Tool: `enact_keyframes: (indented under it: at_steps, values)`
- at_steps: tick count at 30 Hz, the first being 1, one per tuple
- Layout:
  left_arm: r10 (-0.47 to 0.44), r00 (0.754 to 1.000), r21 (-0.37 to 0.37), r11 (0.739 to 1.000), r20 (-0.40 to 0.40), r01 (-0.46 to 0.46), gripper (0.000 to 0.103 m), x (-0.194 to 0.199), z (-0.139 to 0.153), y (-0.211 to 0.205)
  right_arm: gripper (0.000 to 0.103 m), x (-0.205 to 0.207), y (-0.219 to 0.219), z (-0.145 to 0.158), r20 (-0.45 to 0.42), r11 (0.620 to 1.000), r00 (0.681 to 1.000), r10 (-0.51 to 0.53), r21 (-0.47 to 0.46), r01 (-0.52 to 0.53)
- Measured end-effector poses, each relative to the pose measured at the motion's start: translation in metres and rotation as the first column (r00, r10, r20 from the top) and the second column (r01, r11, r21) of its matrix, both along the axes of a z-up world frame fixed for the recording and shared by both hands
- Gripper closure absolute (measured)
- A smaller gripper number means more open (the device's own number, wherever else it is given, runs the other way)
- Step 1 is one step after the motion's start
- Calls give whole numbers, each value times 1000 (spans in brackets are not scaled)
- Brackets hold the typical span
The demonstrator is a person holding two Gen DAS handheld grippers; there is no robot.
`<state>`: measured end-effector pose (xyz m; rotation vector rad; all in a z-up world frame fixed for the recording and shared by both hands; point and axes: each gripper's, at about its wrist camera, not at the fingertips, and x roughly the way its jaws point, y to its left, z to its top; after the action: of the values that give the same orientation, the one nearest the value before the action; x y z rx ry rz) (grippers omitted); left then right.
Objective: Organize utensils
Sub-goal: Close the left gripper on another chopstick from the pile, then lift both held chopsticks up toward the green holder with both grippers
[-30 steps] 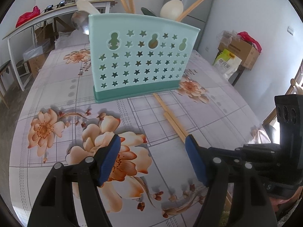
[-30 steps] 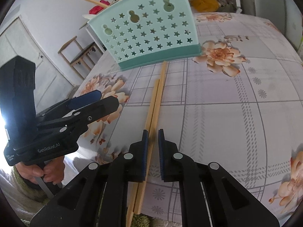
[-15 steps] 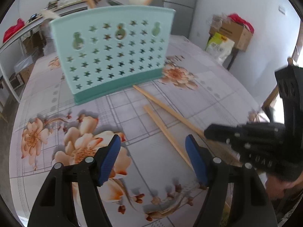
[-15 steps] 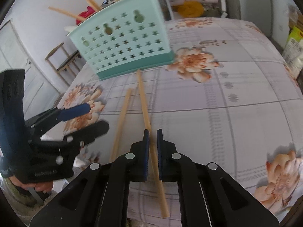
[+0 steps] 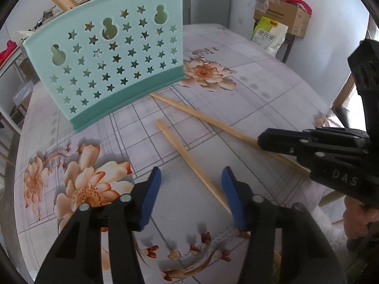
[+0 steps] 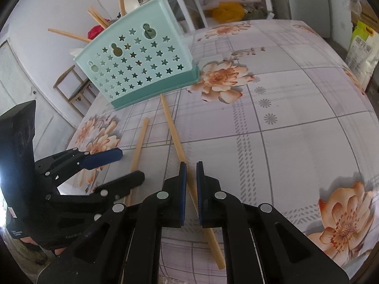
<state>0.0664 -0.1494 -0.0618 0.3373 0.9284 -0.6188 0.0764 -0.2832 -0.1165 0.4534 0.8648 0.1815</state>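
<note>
Two wooden chopsticks lie on the floral tablecloth. The longer chopstick [image 6: 174, 132] runs from the holder's base toward me and passes between my right gripper's [image 6: 190, 172] narrowly parted fingers; the pads do not clearly press it. It also shows in the left wrist view [image 5: 208, 120]. The shorter chopstick [image 5: 189, 161] [image 6: 139, 142] lies in front of my left gripper [image 5: 190, 179], which is open and empty, with its far end running under the right finger. The mint utensil holder [image 5: 106, 64] [image 6: 142, 64] stands behind, with chopsticks and a spoon in it.
The table's near edge lies just below both grippers. Beyond the table stand a cardboard box [image 5: 281, 16] and a white bag [image 5: 267, 35] at the right, and a wooden chair [image 6: 73, 87] at the left.
The two chopsticks, side by side a second ago, now lie splayed apart. My right gripper has swung right with the longer one between its fingers. My left gripper has moved closer to the shorter chopstick.
</note>
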Motion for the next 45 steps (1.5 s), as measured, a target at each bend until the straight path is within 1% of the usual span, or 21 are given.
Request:
enact_keyframes:
  at_steps: [2,6,9,12,24,32,37,45]
  values:
    - [9,1000,2,1000,2,-9,60,2,0,0,96,0,-2,-1,0,1000,1000,-2,10,2]
    - [37,999,7,999,6,-37,76,5,1,2,96,-1,-5,-2,1,999,1000,-4,33,4]
    - [68,998,4,998,2,-68,87,8,2,7,96,-2,-5,-3,5,999,1000,-2,39,2]
    - [101,995,-10,995,-13,-101,90,13,3,13,96,-3,-6,-3,6,999,1000,0,44,0]
    - [213,977,-11,977,-19,-213,97,20,5,40,96,-5,-9,-6,7,998,1000,3,69,-3]
    - [294,956,-15,956,-20,-294,97,23,7,63,96,-6,-9,-6,6,997,1000,5,74,-5]
    - [343,939,-31,939,-23,-344,97,26,9,77,96,-8,-5,-5,-1,998,1000,12,60,-12]
    - [385,922,-54,921,-30,-386,97,34,8,86,96,-9,-2,-4,-25,998,1000,18,61,-17]
